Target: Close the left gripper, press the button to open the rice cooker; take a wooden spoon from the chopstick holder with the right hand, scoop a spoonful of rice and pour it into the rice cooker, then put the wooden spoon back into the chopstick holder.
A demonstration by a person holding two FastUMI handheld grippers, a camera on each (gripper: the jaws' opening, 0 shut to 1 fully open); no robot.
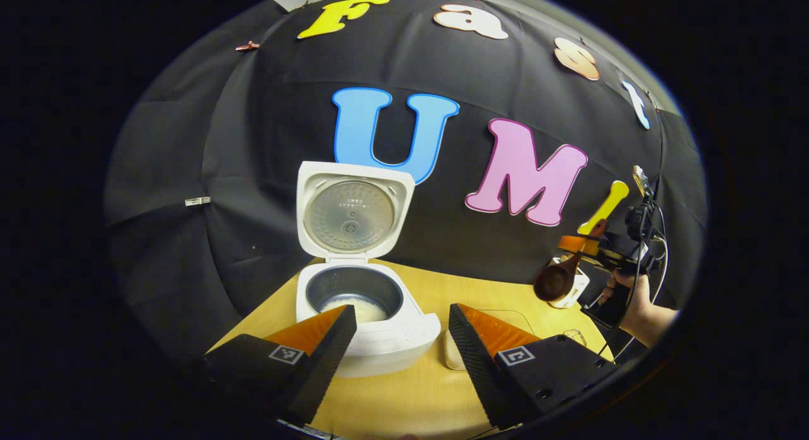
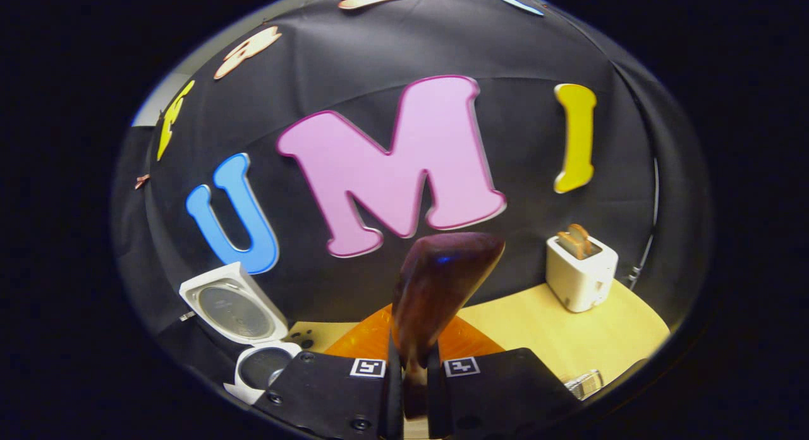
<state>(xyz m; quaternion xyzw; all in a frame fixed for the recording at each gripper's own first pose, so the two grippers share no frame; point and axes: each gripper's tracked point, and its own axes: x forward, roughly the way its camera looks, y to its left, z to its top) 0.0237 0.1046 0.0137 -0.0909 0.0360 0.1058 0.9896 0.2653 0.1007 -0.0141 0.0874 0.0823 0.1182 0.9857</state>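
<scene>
wooden table [image 1: 404, 396], rice cooker [image 1: 373, 326] (lid up)

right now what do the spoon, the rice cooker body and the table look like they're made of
Wooden spoon: dark brown wood, seemingly polished or lacquered, since its bowl carries a small glint. It sits clamped in the right gripper.
Rice cooker: white body, probably smooth plastic; its raised lid's inner plate looks like dull grey metal.
Table: pale yellow, likely wood or laminate; no grain is clear.
</scene>
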